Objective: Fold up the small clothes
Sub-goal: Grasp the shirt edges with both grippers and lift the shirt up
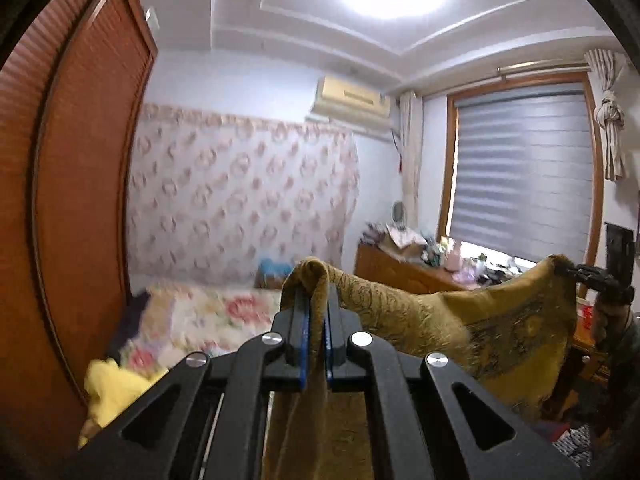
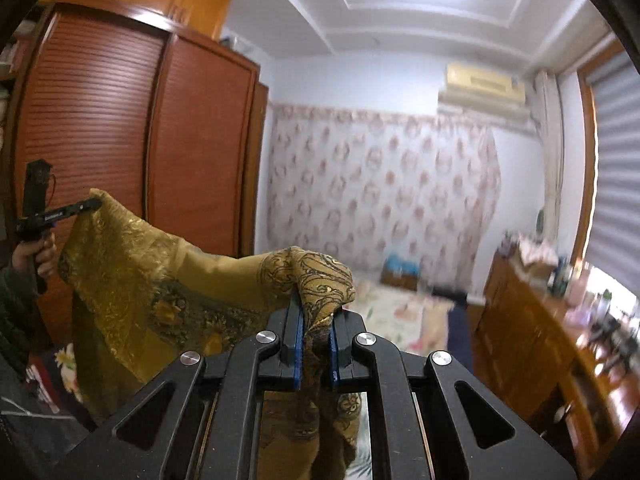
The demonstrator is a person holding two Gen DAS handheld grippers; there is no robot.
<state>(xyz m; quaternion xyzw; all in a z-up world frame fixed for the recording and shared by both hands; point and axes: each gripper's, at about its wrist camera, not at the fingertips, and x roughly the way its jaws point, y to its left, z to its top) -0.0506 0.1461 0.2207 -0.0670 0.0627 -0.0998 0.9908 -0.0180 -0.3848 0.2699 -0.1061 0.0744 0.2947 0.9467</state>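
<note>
A mustard-gold cloth (image 1: 480,320) with a dark paisley print hangs in the air, stretched between both grippers. My left gripper (image 1: 316,292) is shut on one bunched corner, which drapes over its blue-padded fingers. At the far right of the left wrist view, my right gripper (image 1: 576,270) pinches the opposite corner. The right wrist view shows my right gripper (image 2: 318,312) shut on a wad of the same cloth (image 2: 140,264). My left gripper (image 2: 94,203), held by a hand (image 2: 38,256), grips the far corner. The cloth sags between them and its lower part is hidden.
Below lies a bed with a floral cover (image 1: 208,316), a yellow garment (image 1: 116,388) at its near left. A tall reddish wardrobe (image 1: 80,160) stands to the left. A cluttered wooden dresser (image 2: 532,340) sits under the window blind (image 1: 528,168).
</note>
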